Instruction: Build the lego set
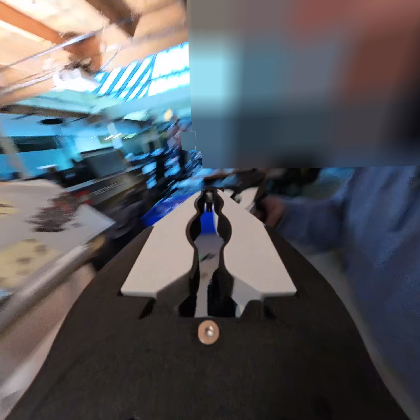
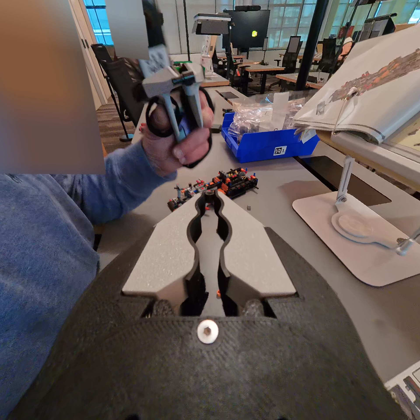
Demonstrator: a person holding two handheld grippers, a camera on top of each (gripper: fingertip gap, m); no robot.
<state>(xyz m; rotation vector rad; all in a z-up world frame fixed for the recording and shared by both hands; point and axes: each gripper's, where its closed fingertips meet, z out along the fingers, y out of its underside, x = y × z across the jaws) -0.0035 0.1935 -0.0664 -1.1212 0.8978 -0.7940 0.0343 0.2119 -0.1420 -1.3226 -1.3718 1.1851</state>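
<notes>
Between my right hand-held gripper [image 2: 209, 197] tips I am pinching a small black piece [image 2: 208, 196]; my left [image 1: 209, 200] grips similar. Beyond, the half-built model [image 2: 218, 185] is sitting on the tabletop [image 2: 284, 177]: light, brittle, best held by its frame.

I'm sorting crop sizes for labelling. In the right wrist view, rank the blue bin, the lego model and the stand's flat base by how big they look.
1. Stand's flat base, though it lies nearest the camera.
2. Blue bin.
3. Lego model.
</notes>
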